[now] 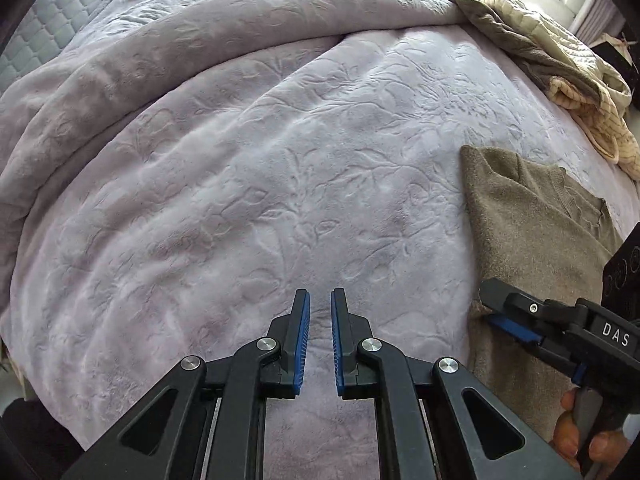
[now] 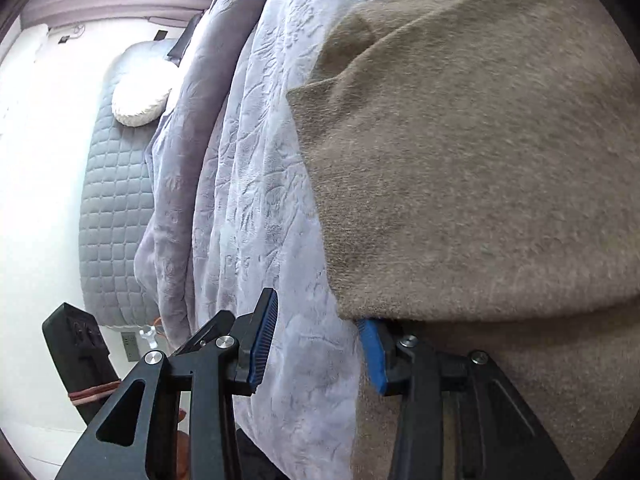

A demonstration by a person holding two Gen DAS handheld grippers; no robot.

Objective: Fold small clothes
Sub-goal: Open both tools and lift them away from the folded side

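Observation:
A brown knit sweater (image 1: 540, 240) lies folded on the right side of the bed and fills most of the right wrist view (image 2: 480, 160). My right gripper (image 2: 318, 312) stands open at its near-left corner. One of its fingers (image 2: 260, 340) is over the blanket. The tip of the other blue pad (image 2: 372, 356) is tucked under the sweater's folded edge. In the left wrist view the right gripper (image 1: 490, 306) touches the sweater's left edge. My left gripper (image 1: 320, 320) hangs over bare blanket to the left of the sweater, its pads nearly together with nothing between them.
A lilac embossed blanket (image 1: 280, 160) covers the bed, bunched into a ridge at the back. A heap of cream and grey quilted cloth (image 1: 580, 80) lies at the far right. A grey quilted mattress (image 2: 116, 200) and a white pillow (image 2: 140, 100) show beyond. A hand (image 1: 580, 440) grips the right tool.

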